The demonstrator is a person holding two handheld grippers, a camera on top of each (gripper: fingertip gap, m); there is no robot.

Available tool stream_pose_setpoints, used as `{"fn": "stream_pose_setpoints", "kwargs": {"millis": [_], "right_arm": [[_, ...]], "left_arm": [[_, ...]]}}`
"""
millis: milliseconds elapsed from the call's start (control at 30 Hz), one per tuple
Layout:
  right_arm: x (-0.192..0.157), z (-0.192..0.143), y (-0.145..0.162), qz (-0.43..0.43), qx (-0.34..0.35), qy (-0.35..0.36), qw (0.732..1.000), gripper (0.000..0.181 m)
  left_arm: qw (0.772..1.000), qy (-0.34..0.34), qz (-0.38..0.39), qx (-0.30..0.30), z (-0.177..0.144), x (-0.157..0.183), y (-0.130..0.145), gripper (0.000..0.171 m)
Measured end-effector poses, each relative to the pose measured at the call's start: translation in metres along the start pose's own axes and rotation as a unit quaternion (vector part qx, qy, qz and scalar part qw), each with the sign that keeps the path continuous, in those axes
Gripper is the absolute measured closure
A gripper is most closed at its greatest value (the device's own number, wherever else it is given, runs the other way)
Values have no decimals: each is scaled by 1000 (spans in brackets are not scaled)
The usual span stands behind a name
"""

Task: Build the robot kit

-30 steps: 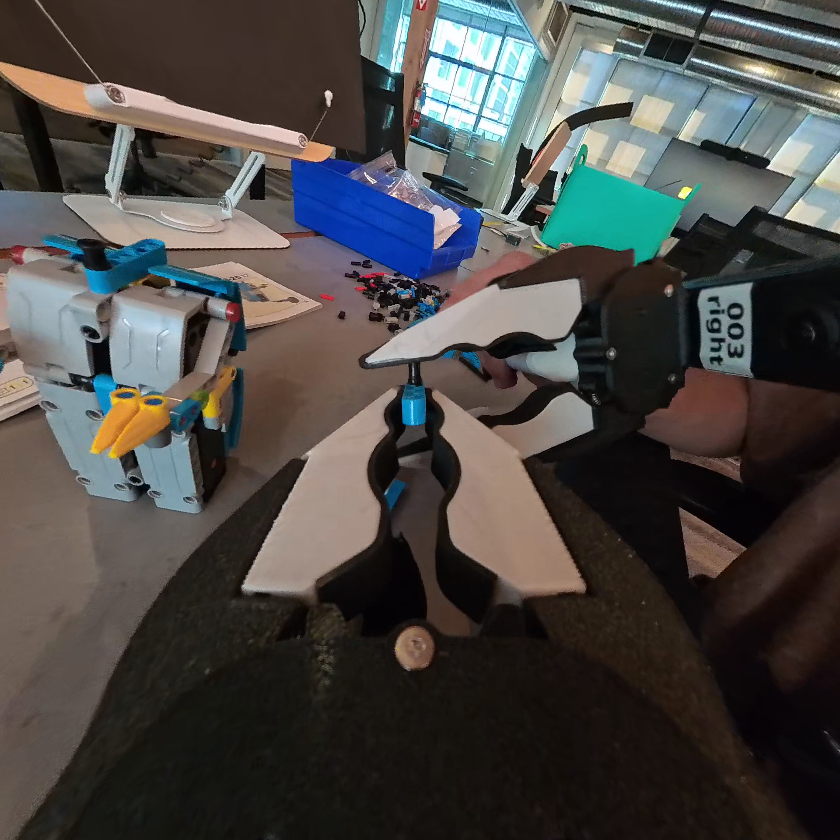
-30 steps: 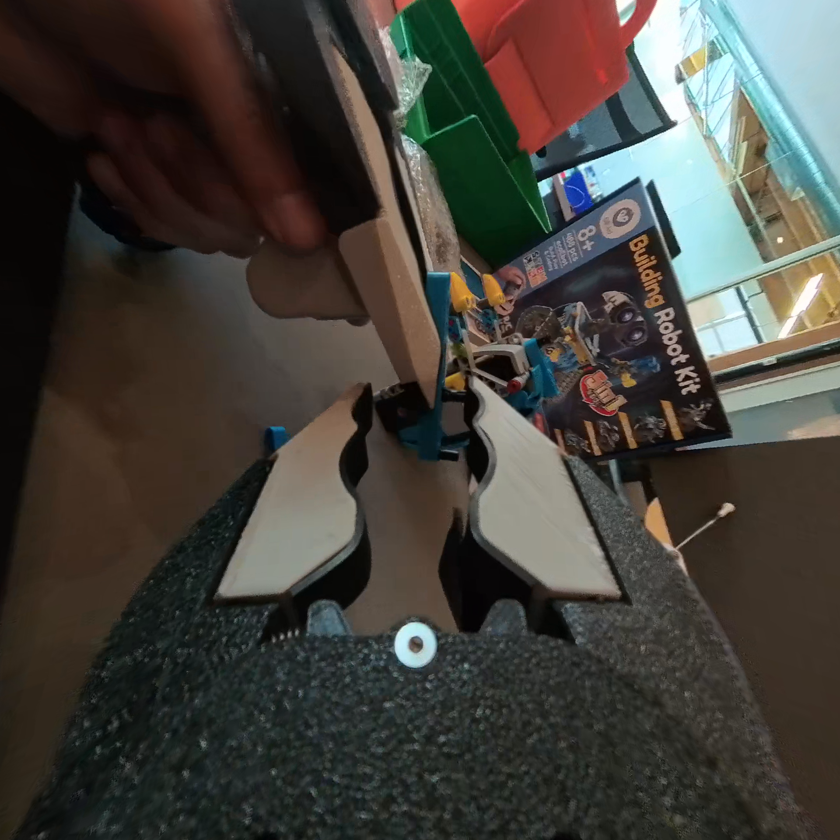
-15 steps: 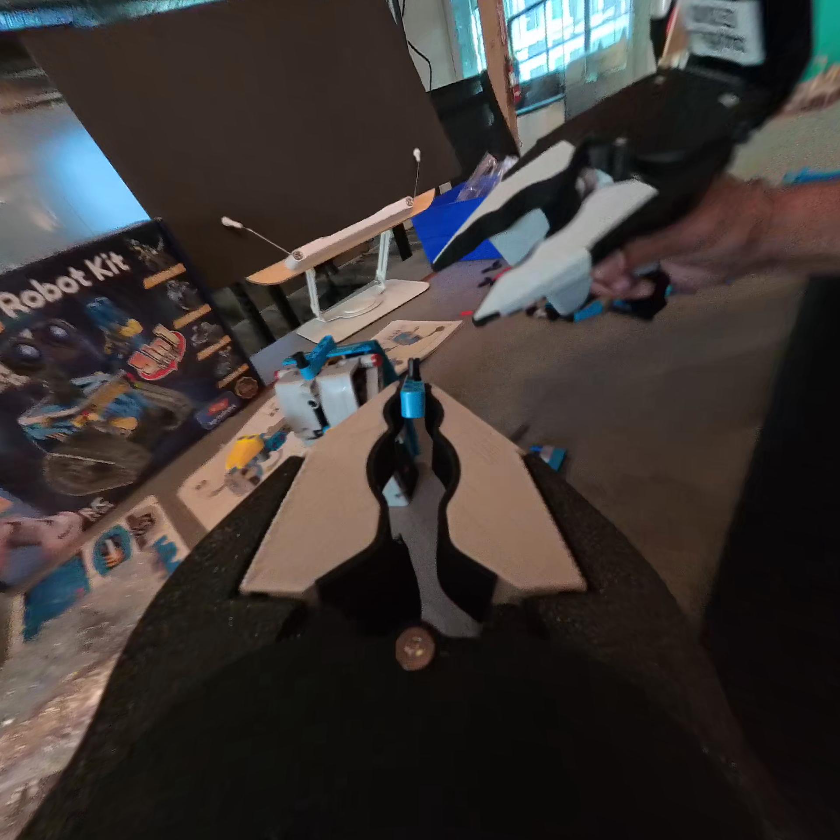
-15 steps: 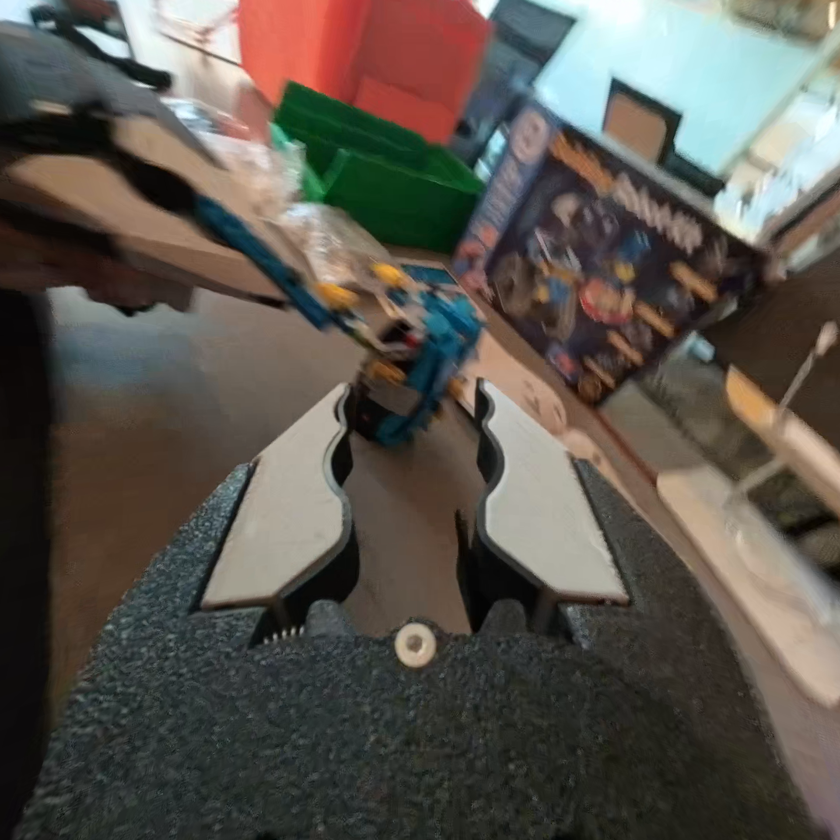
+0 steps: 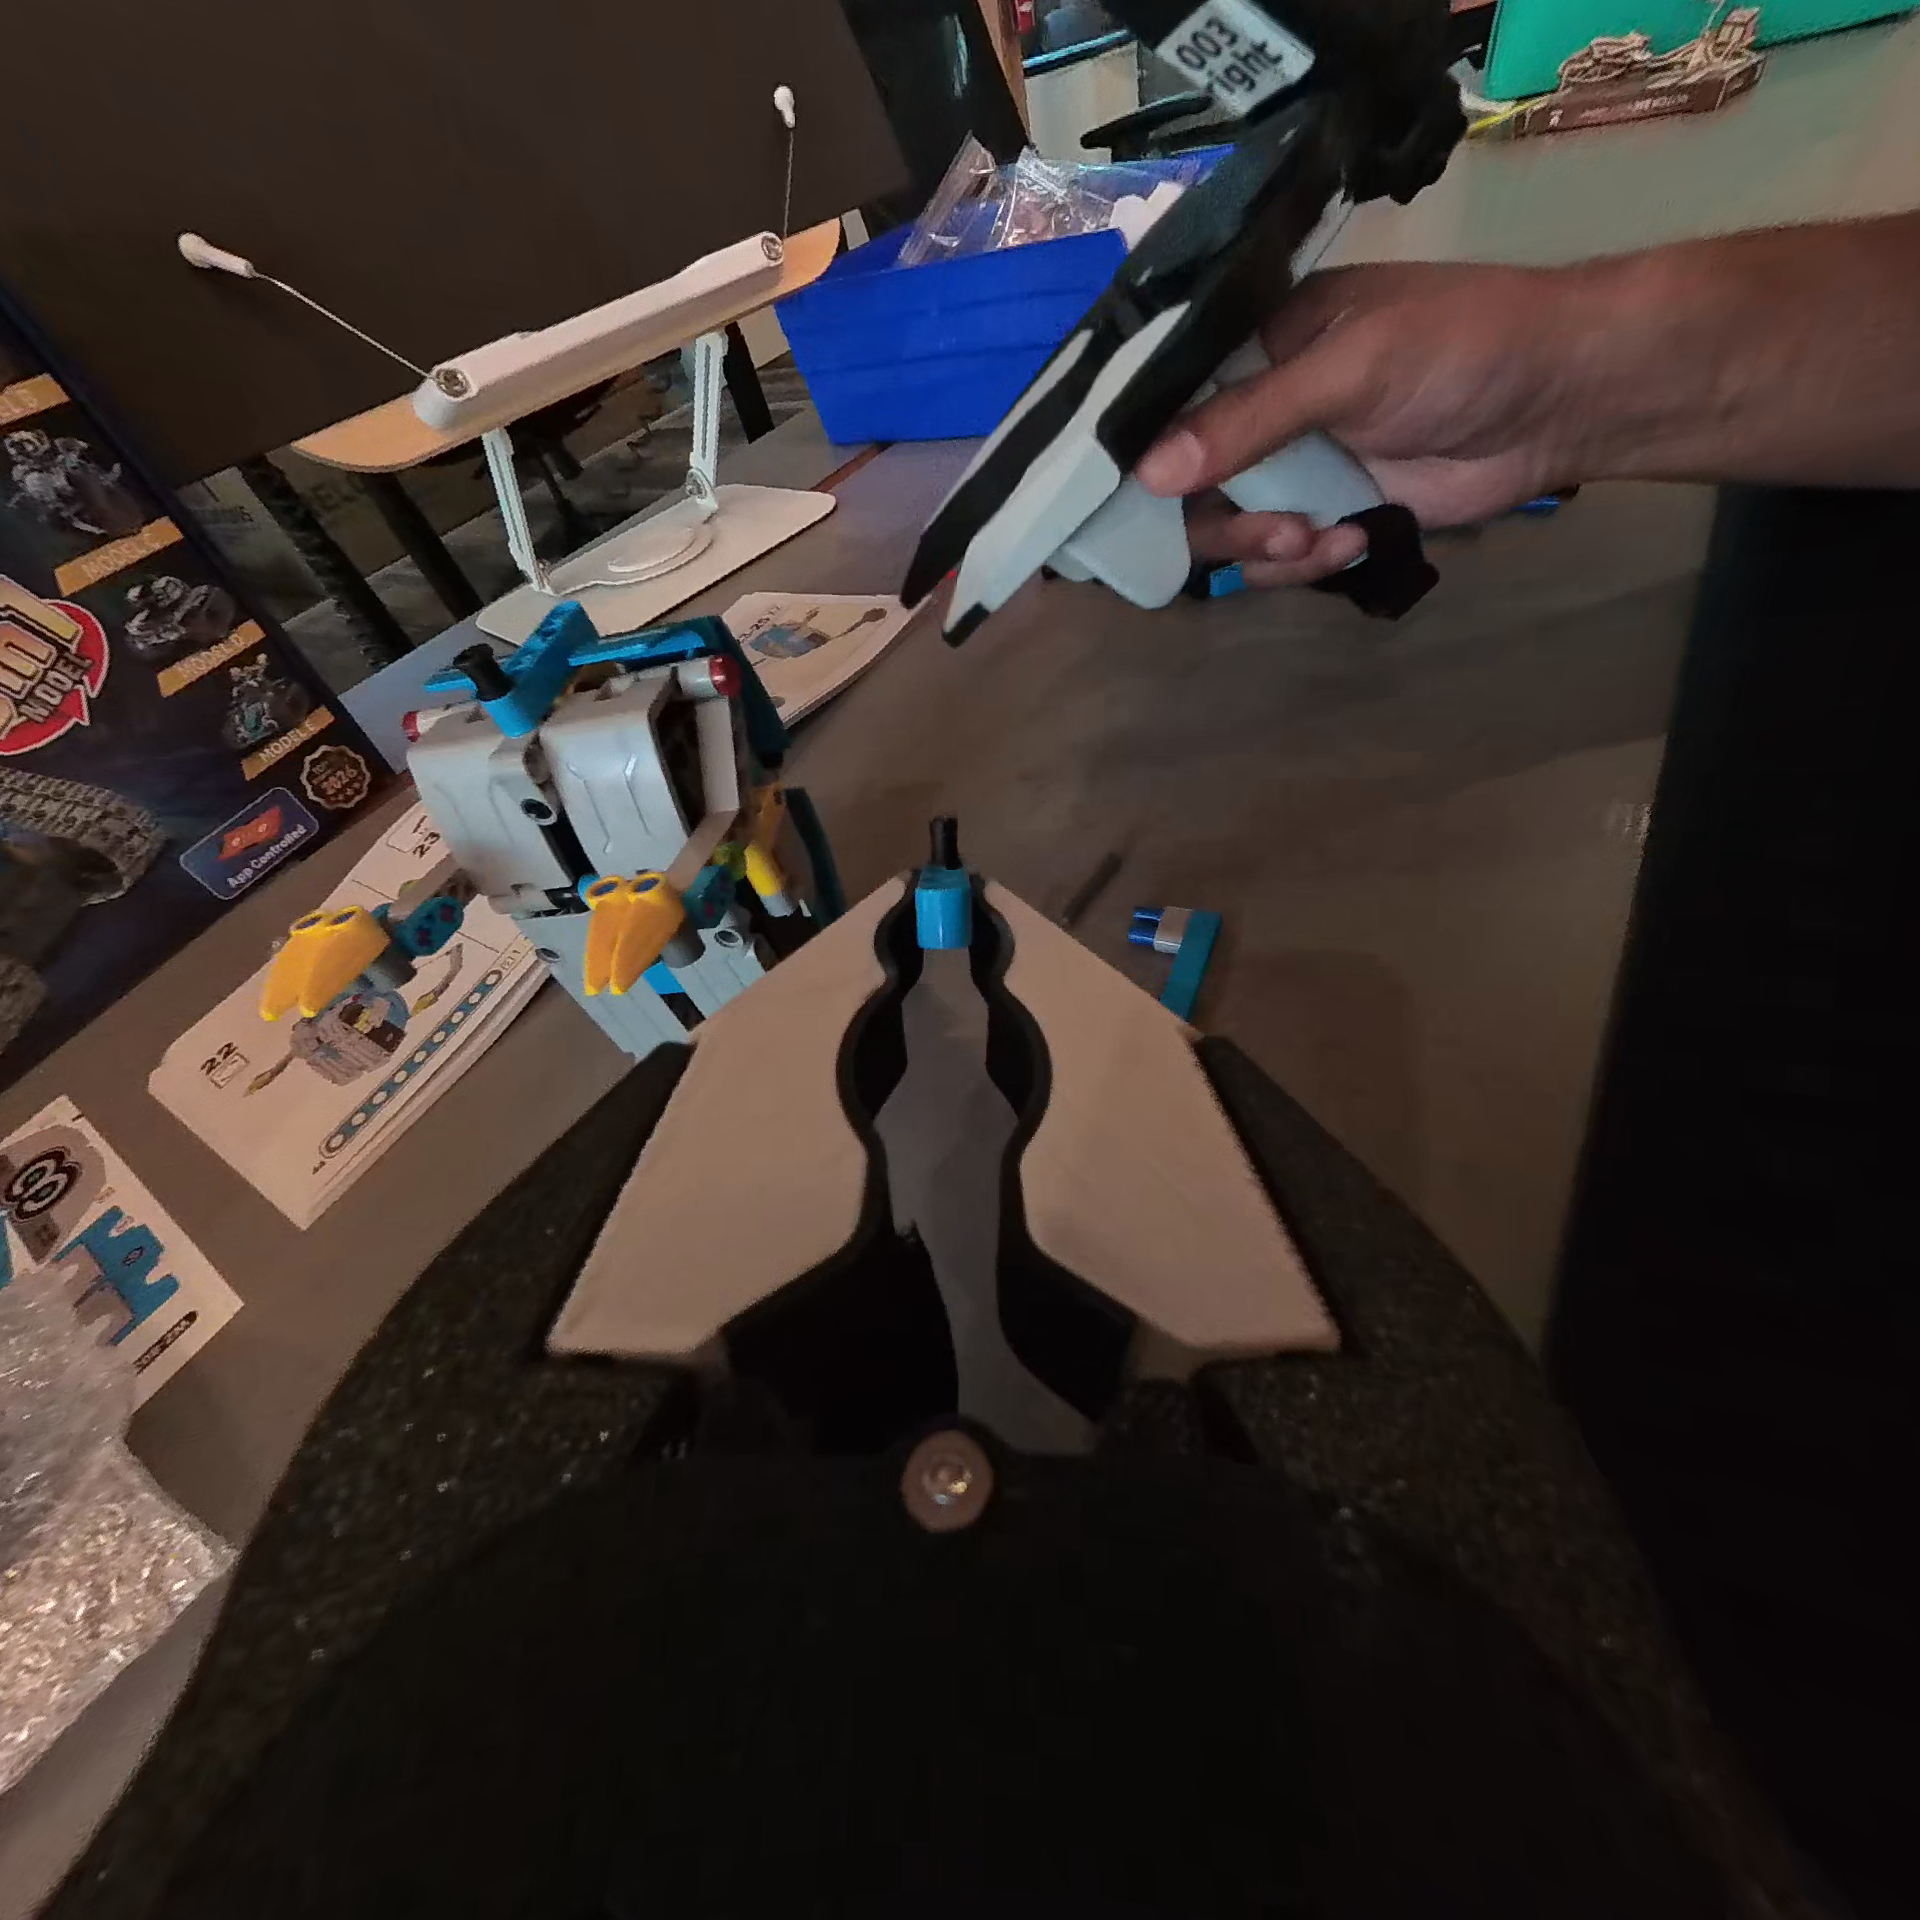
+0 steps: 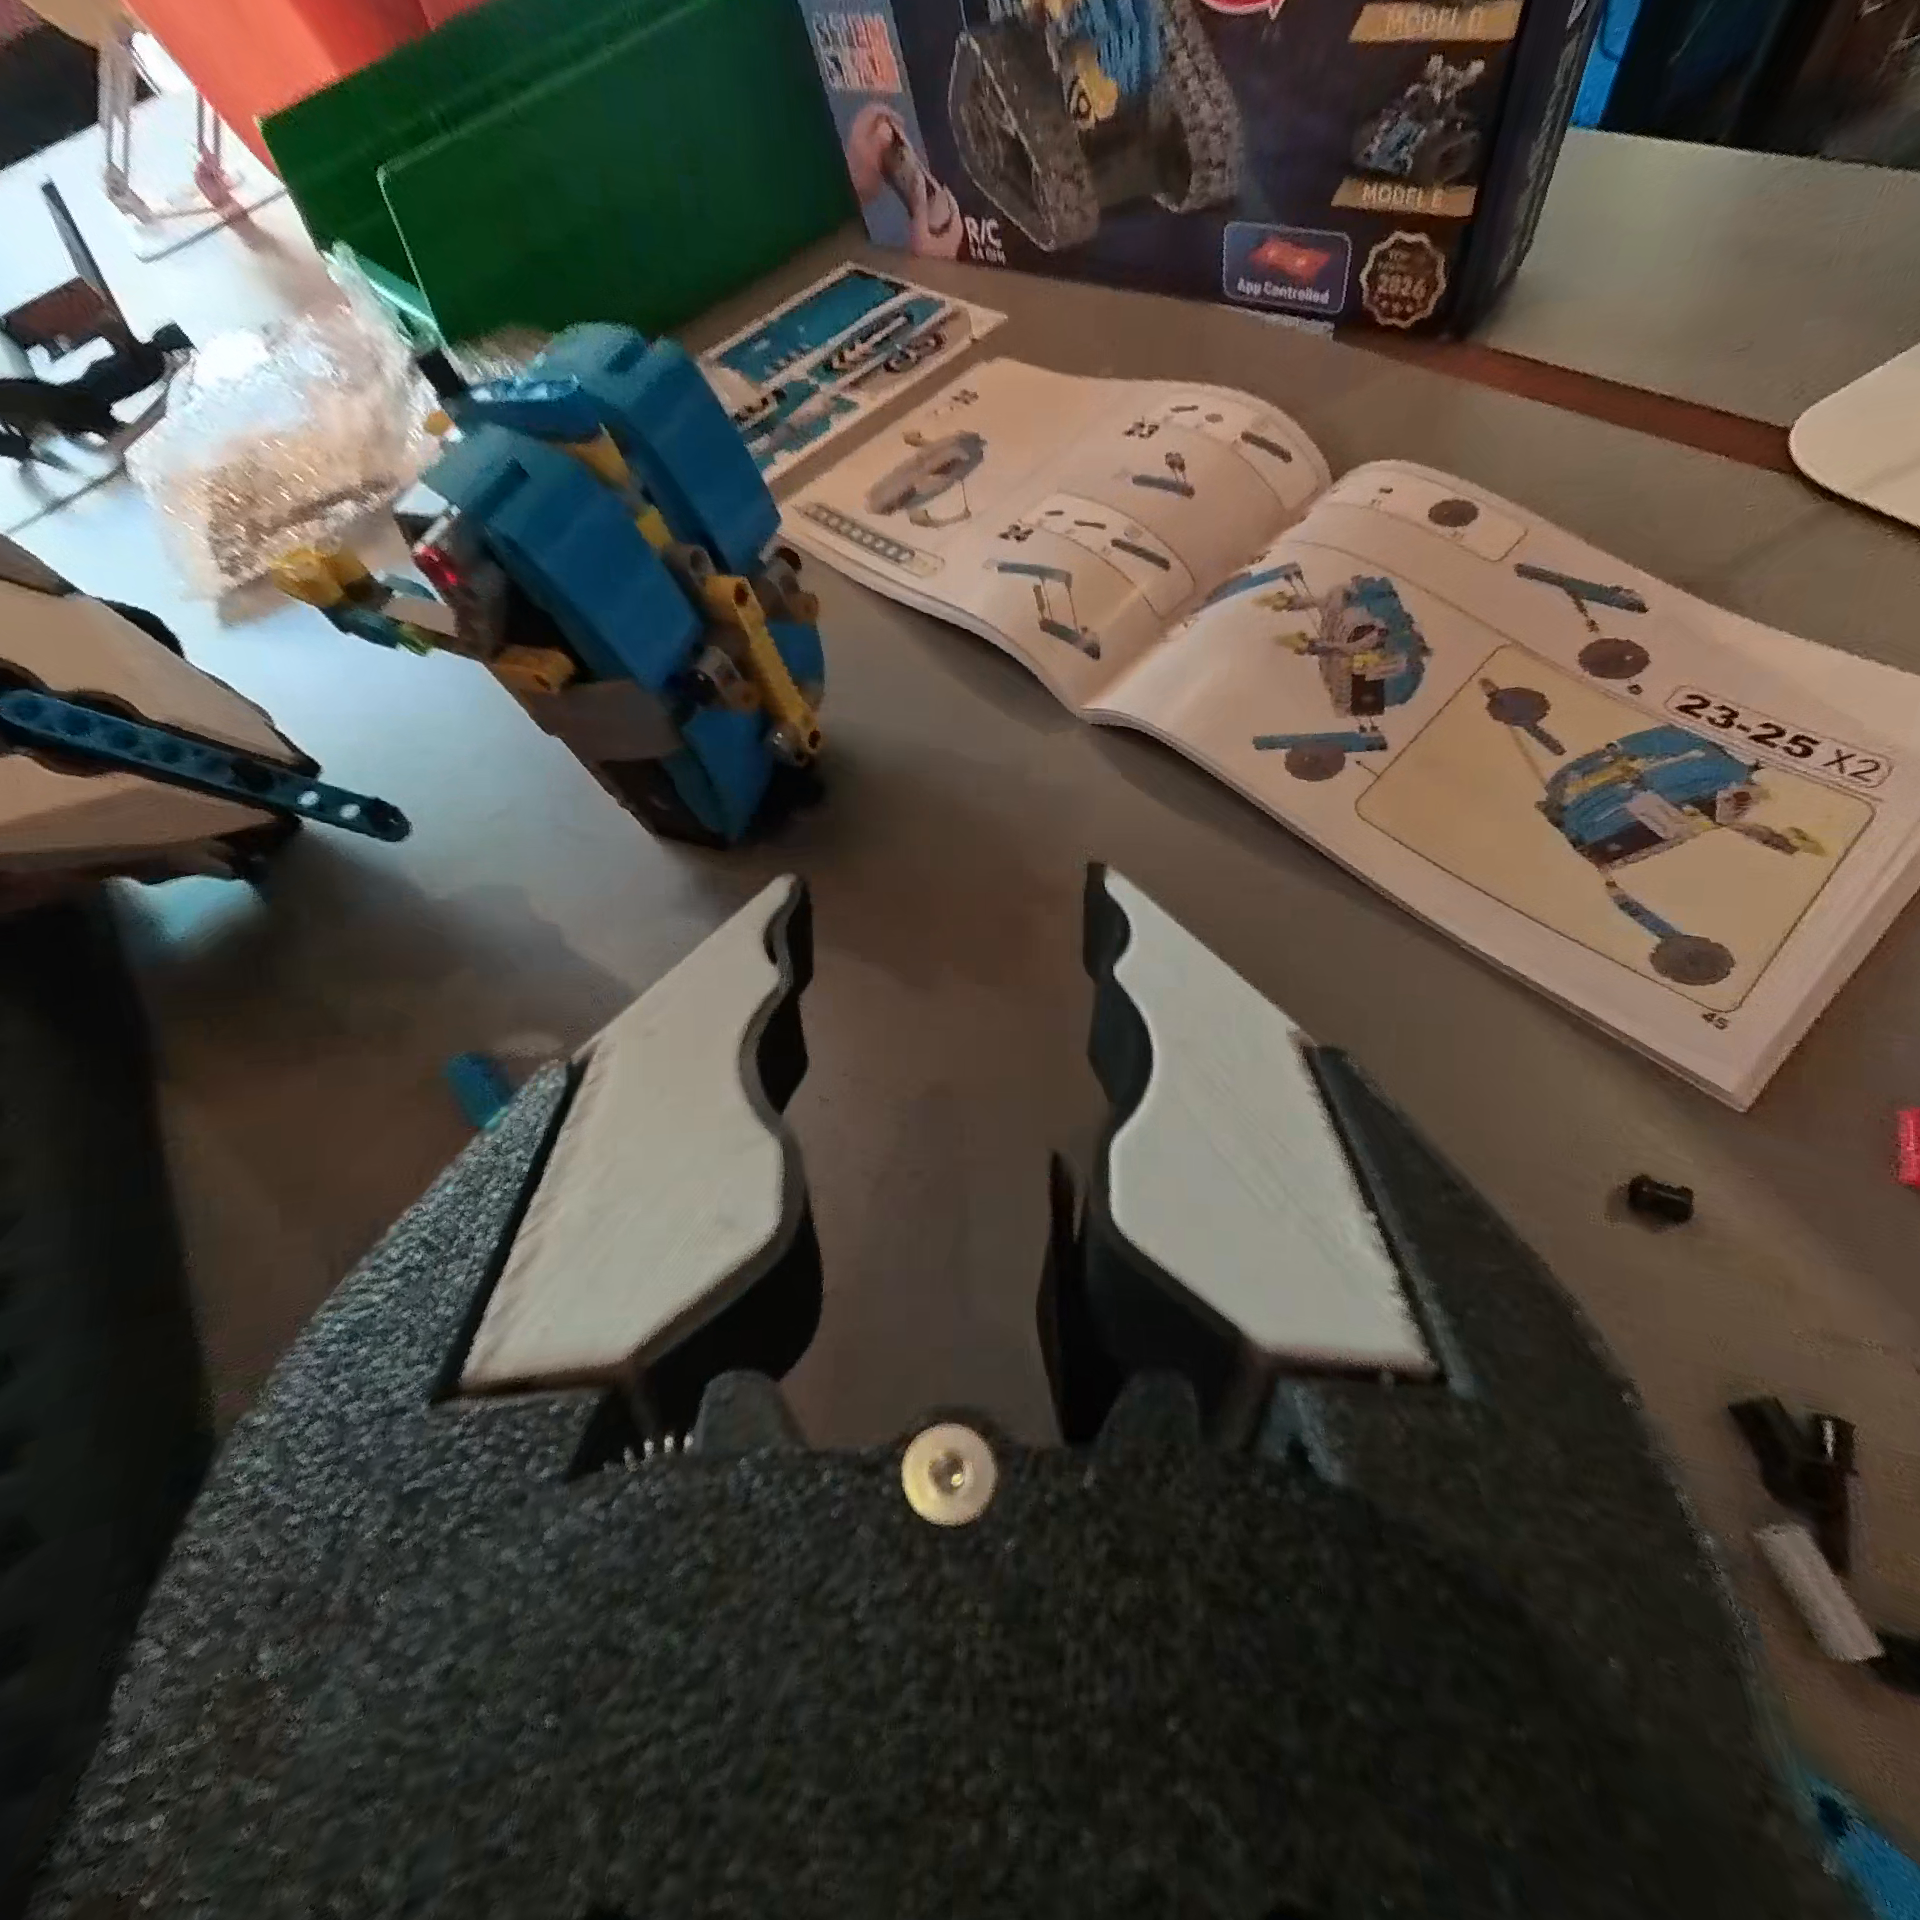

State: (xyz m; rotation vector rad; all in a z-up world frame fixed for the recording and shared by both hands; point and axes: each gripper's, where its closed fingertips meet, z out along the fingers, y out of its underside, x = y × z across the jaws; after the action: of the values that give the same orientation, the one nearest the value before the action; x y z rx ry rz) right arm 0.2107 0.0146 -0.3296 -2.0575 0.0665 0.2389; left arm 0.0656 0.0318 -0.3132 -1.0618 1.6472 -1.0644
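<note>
My left gripper point(image 5: 943, 891) is shut on a thin blue beam point(image 5: 943, 923) with a black pin standing at its end, held above the grey table point(image 5: 1299, 790). The beam also shows in the right wrist view point(image 6: 208, 771), sticking out of the left gripper's fingertips point(image 6: 156, 675). A grey, blue and yellow brick robot model point(image 5: 613, 810) stands just left of the left gripper; the right wrist view shows its blue side point(image 6: 623, 582). My right gripper point(image 6: 945, 904) is open and empty, above bare table in front of the model. It shows hand-held in the left wrist view point(image 5: 951, 603).
An open instruction booklet point(image 6: 1351, 665) lies right of the model, with the kit box point(image 6: 1195, 156) and a green bin point(image 6: 582, 208) behind. A blue bin point(image 5: 935, 332) and a white stand point(image 5: 623, 457) stand farther back. A small blue-grey piece point(image 5: 1179, 940) and loose black pins point(image 6: 1659, 1202) lie on the table.
The right gripper was at the pin on the end of the beam; it has pulled away and now stands apart, open. Both grippers have swung toward the model. The left still grips the beam.
</note>
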Motion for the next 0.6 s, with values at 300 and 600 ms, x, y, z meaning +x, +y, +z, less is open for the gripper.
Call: {"fn": "stream_pose_setpoints", "kwargs": {"millis": [300,600], "right_arm": [[-12,9,16,-30,-38,-17,999,134],[-12,10,21,-47,-52,-9,998,138]], "left_arm": [[1000,5,-6,-23,6,1,7,164],[1000,-3,1,-26,7,0,7,164]]}}
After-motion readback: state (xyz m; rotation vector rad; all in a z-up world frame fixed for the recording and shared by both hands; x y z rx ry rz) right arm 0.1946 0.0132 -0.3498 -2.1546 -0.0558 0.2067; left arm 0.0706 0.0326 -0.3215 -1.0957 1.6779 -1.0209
